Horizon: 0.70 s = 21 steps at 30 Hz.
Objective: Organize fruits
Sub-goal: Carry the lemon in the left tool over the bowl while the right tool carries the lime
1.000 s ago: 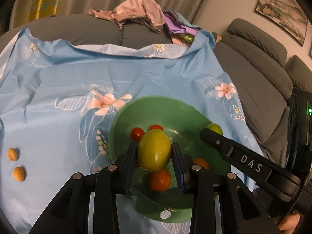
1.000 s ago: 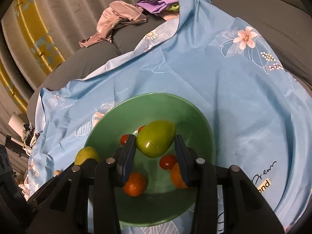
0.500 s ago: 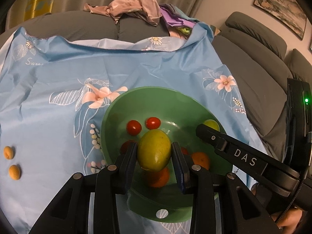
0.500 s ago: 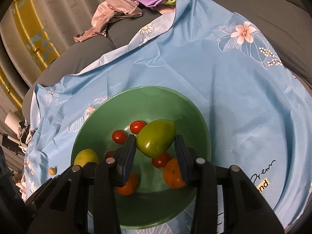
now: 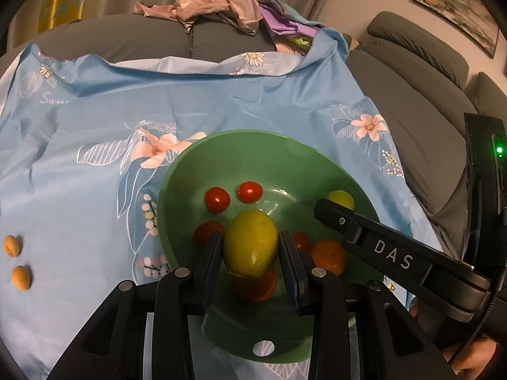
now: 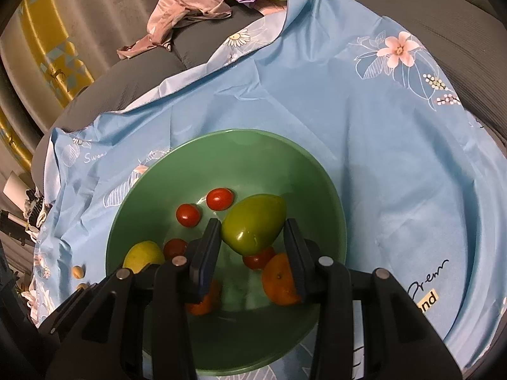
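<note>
A green bowl (image 5: pixel 269 155) (image 6: pixel 228 148) sits on a blue flowered cloth. It holds small red tomatoes (image 5: pixel 217 199) (image 6: pixel 188 215) and oranges (image 5: pixel 328 255) (image 6: pixel 279 280). My left gripper (image 5: pixel 250 255) is shut on a yellow-green lemon (image 5: pixel 250 247), held over the bowl's near side; the lemon also shows in the right wrist view (image 6: pixel 142 255). My right gripper (image 6: pixel 253 242) holds a green mango-like fruit (image 6: pixel 253 223) over the bowl; its left pad touches the fruit, and a gap shows at the right pad. The right gripper's finger (image 5: pixel 374 247) reaches over the bowl's right side.
Two small orange-tan fruits (image 5: pixel 12 245) (image 5: pixel 21 277) lie on the cloth (image 5: pixel 95 110) left of the bowl. The cloth covers a grey sofa (image 5: pixel 412 95). A pile of clothes (image 5: pixel 215 6) lies at the back. Curtains hang behind.
Both grippers have drawn back a little over the bowl with their fruits still held; more of the bowl's inside and the tomatoes show. The right gripper's fruit now sits looser.
</note>
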{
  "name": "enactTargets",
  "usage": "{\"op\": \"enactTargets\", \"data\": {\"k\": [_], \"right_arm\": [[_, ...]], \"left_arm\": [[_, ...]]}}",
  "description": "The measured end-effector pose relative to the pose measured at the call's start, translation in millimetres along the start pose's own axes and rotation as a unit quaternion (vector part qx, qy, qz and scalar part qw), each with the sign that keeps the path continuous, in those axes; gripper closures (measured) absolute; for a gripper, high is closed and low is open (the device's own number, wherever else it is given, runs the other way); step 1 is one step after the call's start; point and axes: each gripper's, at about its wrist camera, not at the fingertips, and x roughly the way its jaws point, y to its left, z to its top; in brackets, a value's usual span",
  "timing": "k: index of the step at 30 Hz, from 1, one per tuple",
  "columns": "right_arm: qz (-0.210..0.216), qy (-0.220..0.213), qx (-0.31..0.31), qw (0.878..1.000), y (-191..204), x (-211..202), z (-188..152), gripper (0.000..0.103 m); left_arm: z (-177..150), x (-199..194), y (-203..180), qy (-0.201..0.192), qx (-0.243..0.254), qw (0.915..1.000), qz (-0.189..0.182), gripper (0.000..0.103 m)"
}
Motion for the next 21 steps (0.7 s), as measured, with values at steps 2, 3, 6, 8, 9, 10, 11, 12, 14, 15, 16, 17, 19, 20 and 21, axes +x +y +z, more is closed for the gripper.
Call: {"op": "enactTargets", "data": {"k": [2,3,6,8,9,10,11,12,14,15,16,17,19,20,21], "right_arm": [[-0.001,0.0,-0.002,1.0,0.2,0.2,-0.3,0.061],[-0.001,0.0,-0.002,1.0,0.7,0.2,-0.4,0.061],[-0.004,0.001,-0.004,1.0,1.9,0.8,-0.8,0.061],[-0.008,0.001,-0.007,1.0,2.7,1.0,-0.9,0.061],[-0.01,0.001,-0.007,1.0,2.9,1.0,-0.8,0.061],[-0.011,0.001,-0.008,1.0,3.1,1.1,-0.8,0.061],[-0.011,0.001,-0.009,1.0,3.7,1.1,-1.1,0.061],[-0.012,0.001,-0.01,1.0,3.8,1.1,-1.1,0.061],[-0.014,0.001,-0.012,1.0,4.8,1.0,-1.8,0.061],[-0.016,0.001,-0.013,1.0,5.1,1.2,-1.7,0.061],[-0.018,0.001,-0.015,1.0,5.5,1.6,-1.5,0.061],[-0.019,0.001,-0.016,1.0,6.0,1.7,-1.9,0.061],[-0.02,0.001,-0.016,1.0,6.2,1.6,-2.1,0.061],[-0.02,0.002,-0.016,1.0,6.4,1.6,-2.2,0.061],[-0.02,0.002,-0.016,1.0,6.5,1.5,-2.3,0.061]], "left_arm": [[-0.2,0.2,-0.5,0.0,0.001,1.0,0.002,0.068],[-0.1,0.1,-0.2,-0.001,0.001,1.0,0.003,0.068],[-0.7,0.2,-0.4,-0.001,0.0,1.0,0.003,0.068],[-0.5,0.3,-0.2,0.0,0.001,1.0,0.003,0.068],[-0.5,0.3,-0.2,0.0,0.002,1.0,0.003,0.068],[-0.5,0.4,0.0,0.0,0.001,1.0,0.003,0.068],[-0.4,0.5,-0.4,0.0,0.0,1.0,0.003,0.068],[-0.4,0.7,-0.5,0.001,0.001,1.0,0.004,0.068],[-1.1,0.5,-0.6,0.0,0.001,1.0,0.004,0.068],[-0.8,0.7,-0.4,0.0,0.001,1.0,0.004,0.068],[-0.6,0.6,0.0,0.0,0.002,1.0,0.003,0.068],[-0.6,0.7,0.1,0.001,0.001,1.0,0.003,0.068],[-0.6,0.8,0.0,0.001,0.002,1.0,0.003,0.068],[-0.7,0.8,-0.1,0.001,0.002,1.0,0.003,0.068],[-1.0,0.9,-0.2,0.001,0.002,1.0,0.003,0.068]]}}
